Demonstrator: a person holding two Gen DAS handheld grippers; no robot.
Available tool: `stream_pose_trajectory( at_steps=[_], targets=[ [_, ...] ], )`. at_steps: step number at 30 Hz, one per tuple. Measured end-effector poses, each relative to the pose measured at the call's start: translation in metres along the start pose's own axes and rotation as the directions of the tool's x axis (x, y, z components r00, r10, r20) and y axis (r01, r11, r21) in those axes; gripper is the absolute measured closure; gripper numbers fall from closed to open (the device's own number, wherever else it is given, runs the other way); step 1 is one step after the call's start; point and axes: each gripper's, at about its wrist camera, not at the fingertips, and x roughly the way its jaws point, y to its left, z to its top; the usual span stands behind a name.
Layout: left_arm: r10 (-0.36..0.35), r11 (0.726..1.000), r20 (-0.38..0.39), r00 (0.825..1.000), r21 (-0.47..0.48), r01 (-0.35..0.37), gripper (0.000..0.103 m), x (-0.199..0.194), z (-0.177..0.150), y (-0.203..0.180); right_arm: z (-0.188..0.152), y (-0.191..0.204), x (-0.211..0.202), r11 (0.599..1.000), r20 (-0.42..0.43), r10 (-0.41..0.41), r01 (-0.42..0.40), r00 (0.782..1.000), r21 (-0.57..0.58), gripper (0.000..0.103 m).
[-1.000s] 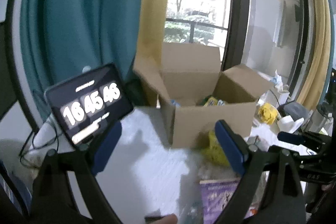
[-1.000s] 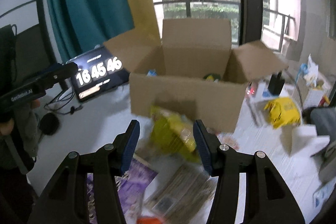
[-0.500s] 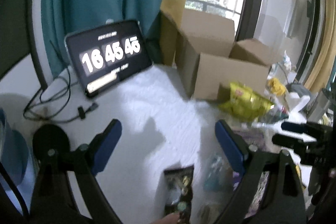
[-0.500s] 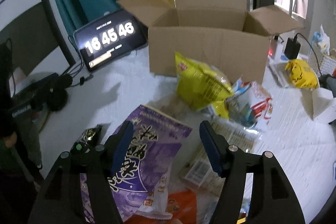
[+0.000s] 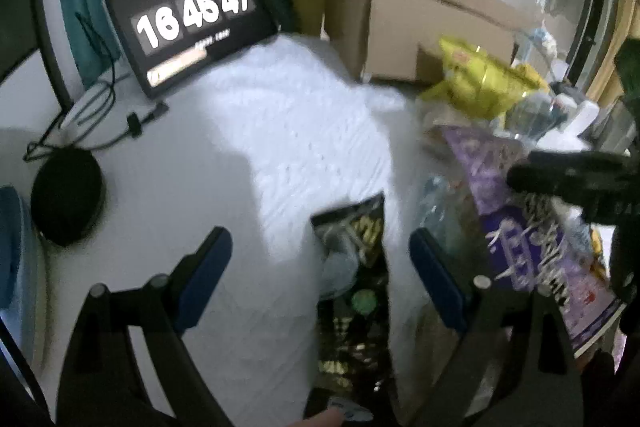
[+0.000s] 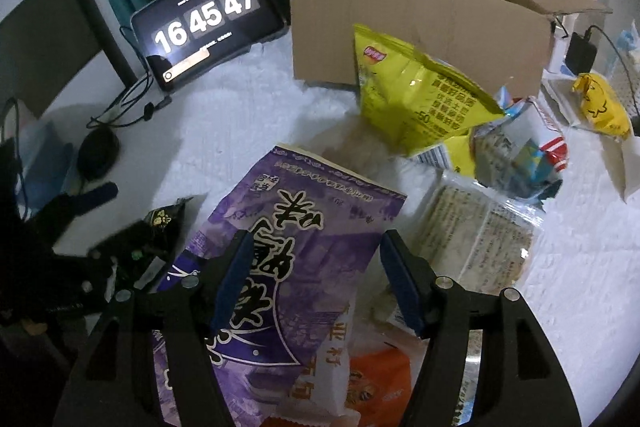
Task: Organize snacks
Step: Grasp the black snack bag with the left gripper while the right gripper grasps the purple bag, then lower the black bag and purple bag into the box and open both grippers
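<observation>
Your left gripper (image 5: 320,259) has its jaws spread wide and holds nothing; it hangs above the white table (image 5: 248,131), with a black snack packet (image 5: 354,291) lying between the blue pads but clear of both. Your right gripper (image 6: 314,275) is also apart and empty, its jaws standing over the purple snack bag (image 6: 288,227), which lies flat on the pile nearest you; the jaws have just been opening, and the pads do not press on the bag. Beyond it a yellow chip bag (image 6: 416,95) leans against the front wall of the open cardboard box (image 6: 416,23), with a clear-wrapped pack of crackers (image 6: 476,231) and a red, white and blue packet (image 6: 520,147) beside it. An orange packet (image 6: 380,375) shows under the purple bag's near end. A tablet (image 6: 204,23) showing a clock stands left of the box.
</observation>
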Motion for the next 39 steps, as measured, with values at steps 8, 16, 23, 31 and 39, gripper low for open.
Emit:
stream_pose_trajectory(
  at_steps=[8,16,23,31,39],
  targets=[
    [0.014,0.999,-0.049,0.999,0.036,-0.012,0.013,0.015,-0.015,-0.002,-0.002,0.012,0.003,0.997,0.04,-0.019,0.022,0.999,-0.072,0.037],
    [-0.023,0.997,-0.057,0.998,0.067,0.026,0.064,0.016,-0.016,-0.014,-0.008,0.024,-0.002,0.988,0.091,0.007,0.007,0.996,-0.155,0.078],
    [-0.02,0.998,-0.05,0.999,0.065,0.023,0.065,0.012,-0.012,-0.02,-0.006,0.015,-0.014,0.989,0.123,0.043,-0.024,0.991,-0.147,0.085],
    [-0.003,0.998,0.006,1.0,0.056,0.003,0.066,-0.003,0.008,-0.023,0.004,-0.001,-0.043,0.991,0.201,0.041,-0.015,0.979,-0.13,0.089],
    [0.006,0.997,0.056,0.998,0.074,-0.01,0.066,-0.014,0.033,-0.034,0.016,-0.031,-0.069,0.996,0.28,0.018,0.008,0.96,-0.093,0.089]
  ],
)
